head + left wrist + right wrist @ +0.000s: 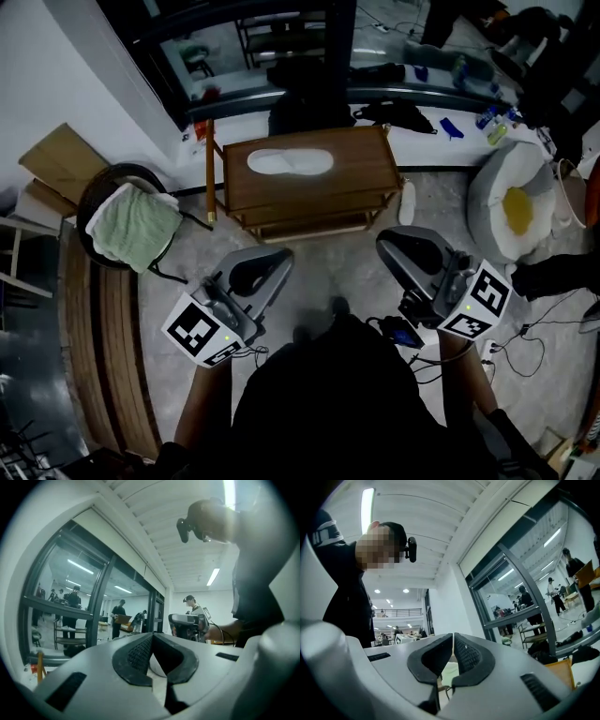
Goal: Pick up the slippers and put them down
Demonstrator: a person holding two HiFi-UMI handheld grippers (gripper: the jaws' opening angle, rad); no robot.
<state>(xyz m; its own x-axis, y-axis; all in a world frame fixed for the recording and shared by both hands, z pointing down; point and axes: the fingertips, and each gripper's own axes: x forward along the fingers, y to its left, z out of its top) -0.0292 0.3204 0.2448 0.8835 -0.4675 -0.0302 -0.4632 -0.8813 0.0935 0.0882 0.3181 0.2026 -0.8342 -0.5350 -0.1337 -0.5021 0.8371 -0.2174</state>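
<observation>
Left tongs [267, 262]: clenched, nothing between the pads, held low in front of us and pointing toward the bench [361, 178]. Slippers [289, 161] sit on the bench top, left of centre, well clear of both tongs. We expect them to be light, soft and floppy: thin flat sole, little structure, so they'll sag if pinched at one end. Not fragile, and the fabric shouldn't be slippery. Best hold in our view is across the sole edge near mid-length, or on the upper band if it stands proud; the top looks flat, so a jaw would have to slide under the rim. Looks: white, elongated, lying lengthwise along the bench and tight together. They read as a pair, but we can't make out the seam between them. Lying there fits either a pair waiting to be lifted or one already set back down. Right tongs [398, 244]: also clenched and empty, beside the bench's right front corner.
</observation>
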